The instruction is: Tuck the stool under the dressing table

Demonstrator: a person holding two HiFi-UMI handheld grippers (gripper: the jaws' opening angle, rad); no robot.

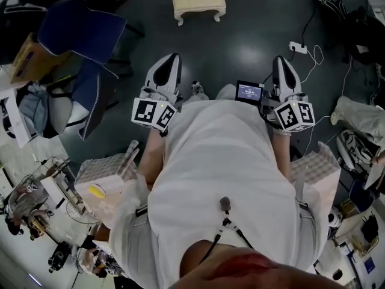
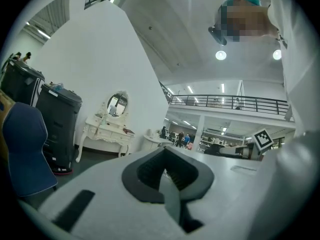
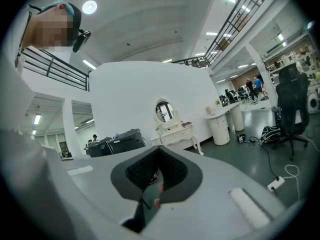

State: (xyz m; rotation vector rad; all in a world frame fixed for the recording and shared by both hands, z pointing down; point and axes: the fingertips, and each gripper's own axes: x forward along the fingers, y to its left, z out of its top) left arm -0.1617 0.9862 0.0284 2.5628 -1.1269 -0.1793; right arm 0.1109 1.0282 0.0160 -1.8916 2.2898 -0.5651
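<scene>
The cream upholstered stool (image 1: 198, 0) stands on the dark floor well ahead of me, at the top of the head view. The white dressing table with its oval mirror shows far off against a white wall in the left gripper view (image 2: 107, 129) and in the right gripper view (image 3: 175, 129). My left gripper (image 1: 172, 59) and right gripper (image 1: 280, 60) are held side by side in front of my body, pointing roughly level toward the stool and apart from it. Both are shut with nothing between the jaws (image 2: 165, 171) (image 3: 157, 176).
A blue chair (image 1: 78, 35) stands at the left, beside cluttered benches. A power strip (image 1: 298, 47) and cables lie on the floor at the right. Black bins (image 2: 60, 124) flank the dressing table; a white round cabinet (image 3: 220, 129) and a black office chair (image 3: 292, 104) stand to its right.
</scene>
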